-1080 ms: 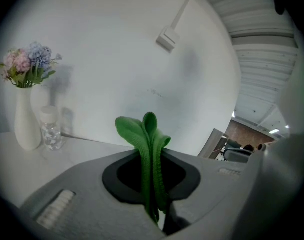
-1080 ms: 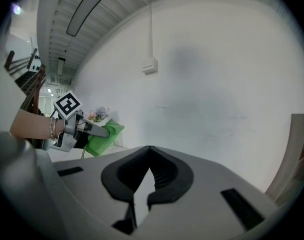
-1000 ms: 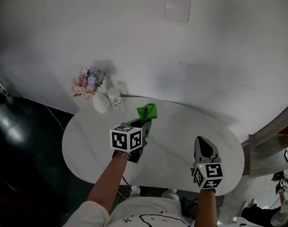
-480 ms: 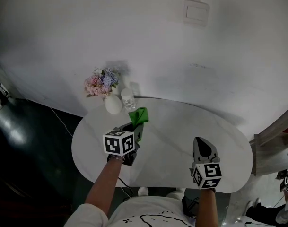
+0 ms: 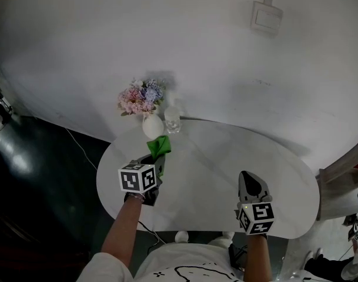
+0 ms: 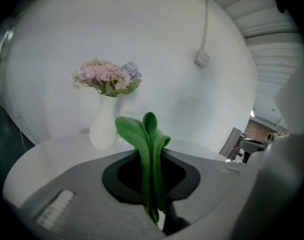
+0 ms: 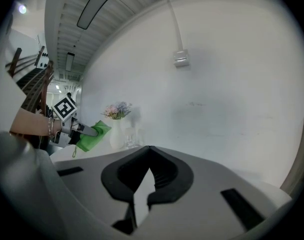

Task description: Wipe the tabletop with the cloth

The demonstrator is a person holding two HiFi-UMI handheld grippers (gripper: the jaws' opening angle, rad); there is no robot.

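— While you look down at the white counter, can you see what the left tongs hold?

— Yes, the green cloth. The left tongs are pinched tight on it. The cloth sticks up in folds past the tips (in the left gripper view it looks a bit like a leaf).

— Where is the cloth?

— It is over the far left part of the counter. It is just in front of the white vase with the pink and blue flowers. A clear glass stands just beside the vase, on its right. I cannot tell if the cloth touches the counter.

— And the right tongs?

— They are over the near right part of the counter, well apart from the cloth. Their tips are pressed together and nothing is between them.

— What is behind it all?

— A plain white wall.
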